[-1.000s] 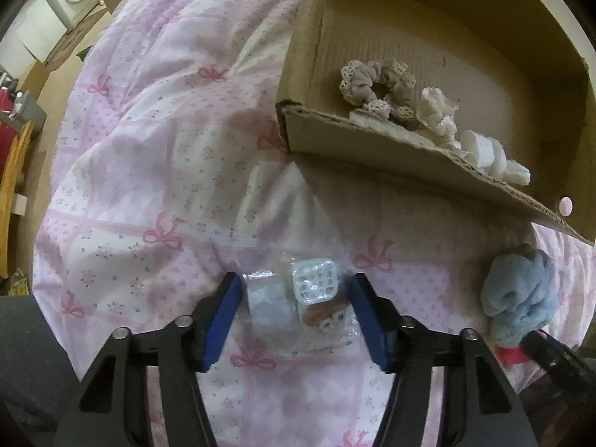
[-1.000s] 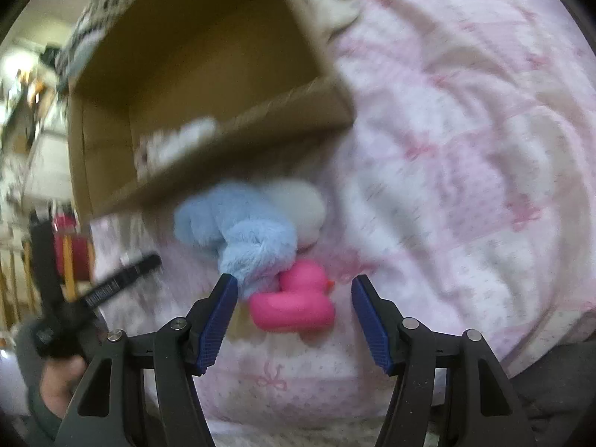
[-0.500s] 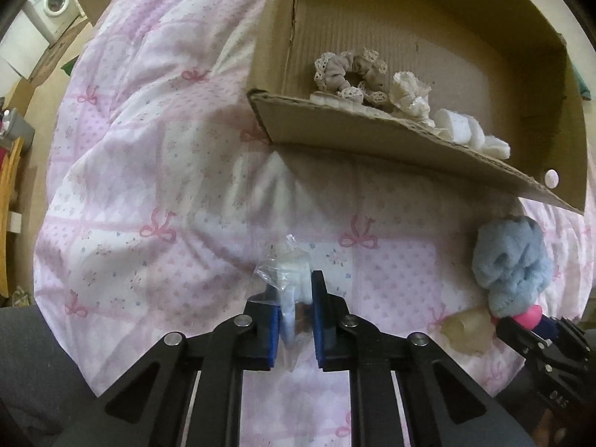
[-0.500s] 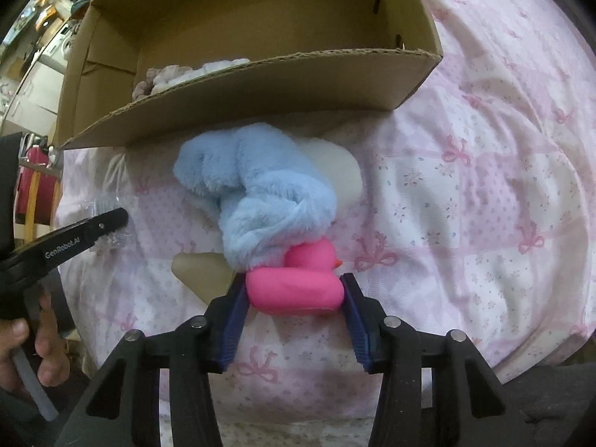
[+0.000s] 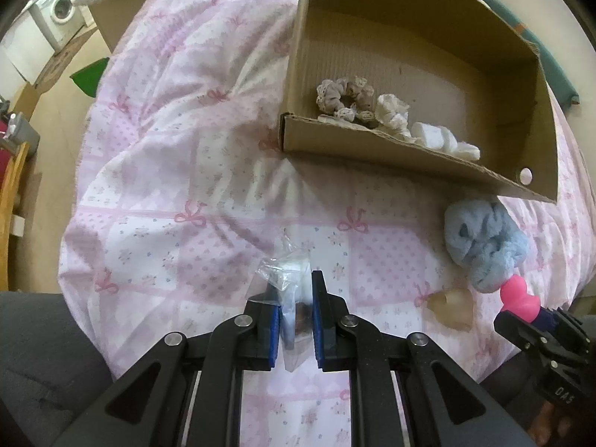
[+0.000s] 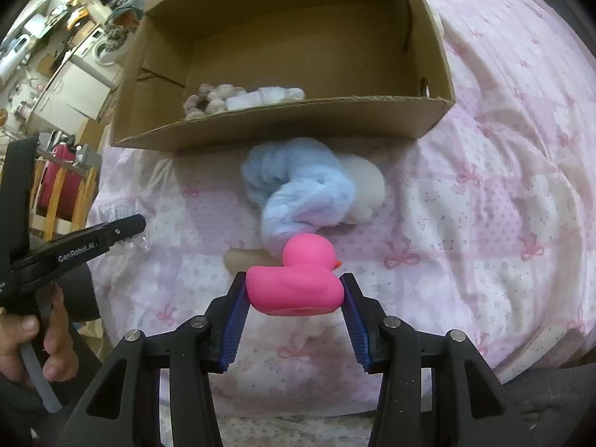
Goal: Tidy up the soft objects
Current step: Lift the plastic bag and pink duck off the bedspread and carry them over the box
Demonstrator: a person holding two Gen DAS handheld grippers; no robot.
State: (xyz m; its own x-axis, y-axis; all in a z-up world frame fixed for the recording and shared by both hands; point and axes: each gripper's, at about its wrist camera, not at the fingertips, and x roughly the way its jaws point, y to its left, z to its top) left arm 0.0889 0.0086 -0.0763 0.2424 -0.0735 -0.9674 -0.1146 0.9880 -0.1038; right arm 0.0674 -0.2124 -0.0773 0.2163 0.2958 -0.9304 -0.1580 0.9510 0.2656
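My left gripper (image 5: 294, 279) is shut on a clear plastic bag of small items (image 5: 288, 279), held just above the pink quilt. My right gripper (image 6: 294, 283) is shut on a pink rubber duck (image 6: 298, 283), lifted off the quilt; the duck also shows in the left wrist view (image 5: 517, 296). A fluffy blue soft toy (image 6: 298, 193) lies in front of the open cardboard box (image 6: 283, 119). The box holds lace scrunchies (image 5: 346, 97) and white soft pieces (image 5: 439, 139) along its near wall.
A cream soft piece (image 6: 367, 186) lies behind the blue toy. A translucent beige object (image 5: 452, 307) lies on the quilt (image 5: 178, 149) near the duck. The bed edge drops to the floor at left, where a washing machine (image 5: 59, 11) stands.
My left gripper closed on the plastic bag and raised it. My right gripper closed on the pink duck and lifted it away from the blue toy.
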